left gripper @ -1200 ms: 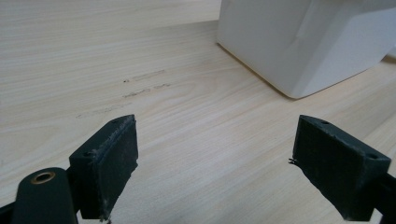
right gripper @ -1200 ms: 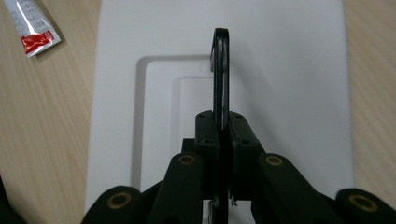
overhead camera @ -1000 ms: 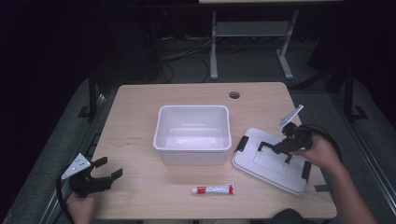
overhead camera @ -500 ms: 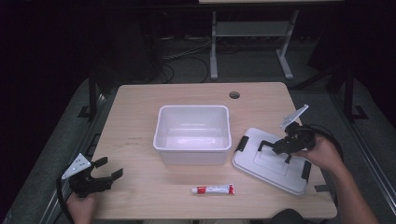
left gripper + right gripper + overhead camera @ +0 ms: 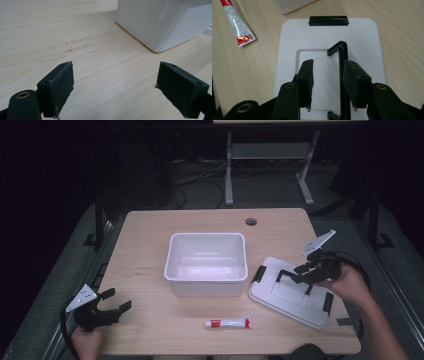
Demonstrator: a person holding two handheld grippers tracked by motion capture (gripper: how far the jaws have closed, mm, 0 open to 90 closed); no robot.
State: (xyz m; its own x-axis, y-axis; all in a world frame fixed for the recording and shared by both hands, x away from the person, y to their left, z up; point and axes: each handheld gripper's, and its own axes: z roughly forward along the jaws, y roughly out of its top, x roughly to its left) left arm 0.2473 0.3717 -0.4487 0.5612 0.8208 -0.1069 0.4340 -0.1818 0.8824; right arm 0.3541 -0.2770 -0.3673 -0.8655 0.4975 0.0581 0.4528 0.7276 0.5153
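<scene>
Lid (image 5: 295, 295) (white, flat, black handle (image 5: 340, 75) and clips) lies on our table (image 5: 150, 250). Our right gripper (image 5: 292, 276), jaws just opening, straddles the handle ungripped; left gripper (image 5: 112, 305) gapes empty.

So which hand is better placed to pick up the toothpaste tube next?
Probably the left: the left gripper is open and empty, on the tube's side. The right gripper, jaws just opening, straddles the lid's handle.
</scene>
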